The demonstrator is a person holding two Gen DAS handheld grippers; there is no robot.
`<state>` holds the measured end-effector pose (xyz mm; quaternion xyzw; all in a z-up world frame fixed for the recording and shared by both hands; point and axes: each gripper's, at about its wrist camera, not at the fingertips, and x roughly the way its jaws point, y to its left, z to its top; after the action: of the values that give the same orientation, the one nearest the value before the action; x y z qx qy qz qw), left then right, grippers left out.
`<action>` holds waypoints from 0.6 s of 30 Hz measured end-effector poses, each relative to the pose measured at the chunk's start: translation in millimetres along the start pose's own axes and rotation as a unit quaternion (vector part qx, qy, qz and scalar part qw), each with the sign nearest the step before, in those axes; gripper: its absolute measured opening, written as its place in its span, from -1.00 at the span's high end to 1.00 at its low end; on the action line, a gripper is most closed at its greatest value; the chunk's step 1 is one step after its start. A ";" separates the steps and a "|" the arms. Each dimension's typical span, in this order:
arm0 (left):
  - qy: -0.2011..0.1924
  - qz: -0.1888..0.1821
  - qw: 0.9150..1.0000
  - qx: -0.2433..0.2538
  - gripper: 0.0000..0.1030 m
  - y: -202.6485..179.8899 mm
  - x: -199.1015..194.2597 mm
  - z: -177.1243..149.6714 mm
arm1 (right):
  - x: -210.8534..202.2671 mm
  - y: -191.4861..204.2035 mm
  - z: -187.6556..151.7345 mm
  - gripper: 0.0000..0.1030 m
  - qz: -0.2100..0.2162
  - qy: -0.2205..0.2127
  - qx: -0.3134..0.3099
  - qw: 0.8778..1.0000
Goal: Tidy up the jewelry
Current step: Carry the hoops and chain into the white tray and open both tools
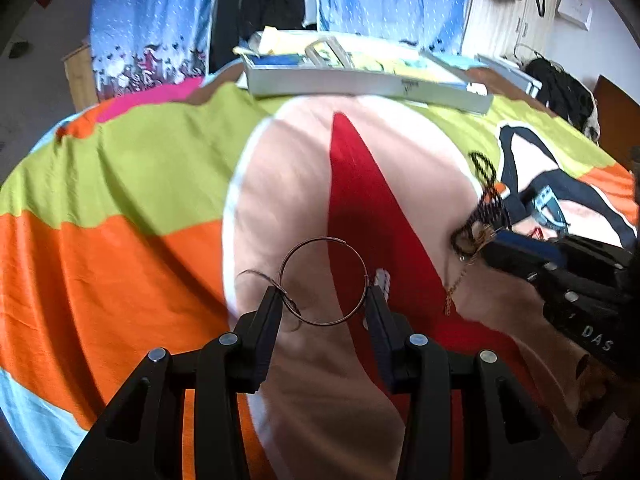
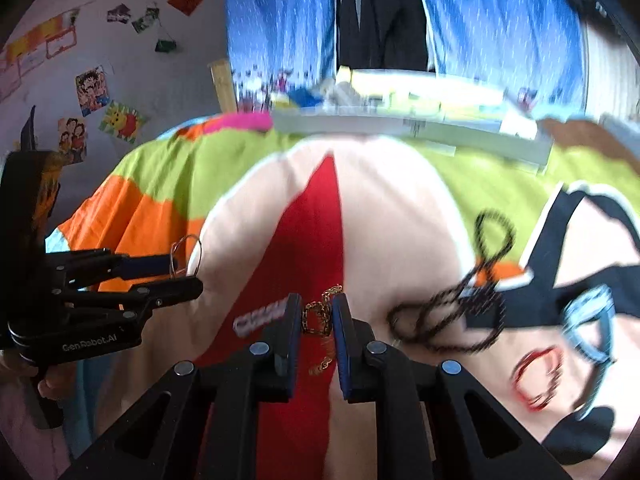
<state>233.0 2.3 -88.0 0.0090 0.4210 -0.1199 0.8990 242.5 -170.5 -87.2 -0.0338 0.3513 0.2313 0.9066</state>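
A thin copper-coloured hoop earring point(image 1: 323, 281) is sitting between the fingers of the left gripper point(image 1: 324, 296), its ring spanning the gap so that each side is touching a fingertip; the jaws are standing fairly wide and pressing on the hoop. A second, smaller wire hoop point(image 1: 260, 280) is hanging beside the left finger. In the right wrist view the same hoops point(image 2: 185, 254) are showing at that gripper's tips, above the orange part of the bedspread point(image 1: 100, 272).

A gold chain necklace point(image 2: 320, 316) is bunching between the fingers of the right gripper point(image 2: 317, 312), whose jaws are narrowed around it, its loose end trailing down over the red wedge of the cover. A black beaded necklace point(image 2: 452, 316) is lying just to the right of that gripper, looping toward the bedspread's right side. A flat white box point(image 1: 360, 80) is resting along the far edge of the bed.
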 end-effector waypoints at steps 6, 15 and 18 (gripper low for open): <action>-0.027 0.004 1.000 -0.005 0.28 -1.1 -11.9 1.8 | -16.3 4.7 12.0 0.72 -0.029 -0.051 -0.027 0.998; -0.094 0.003 0.996 -0.003 0.28 -6.1 -42.2 11.7 | -25.8 -10.1 32.5 0.72 -0.026 -0.087 -0.009 0.996; -0.114 0.008 0.993 -0.002 0.28 -6.8 -48.3 19.9 | -26.8 -18.5 47.9 0.72 -0.023 -0.115 -0.008 0.993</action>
<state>216.7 3.4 -37.9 -0.0030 0.3159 -0.1121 0.9421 263.1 -186.9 -35.6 -0.0225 0.2420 0.2161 0.9456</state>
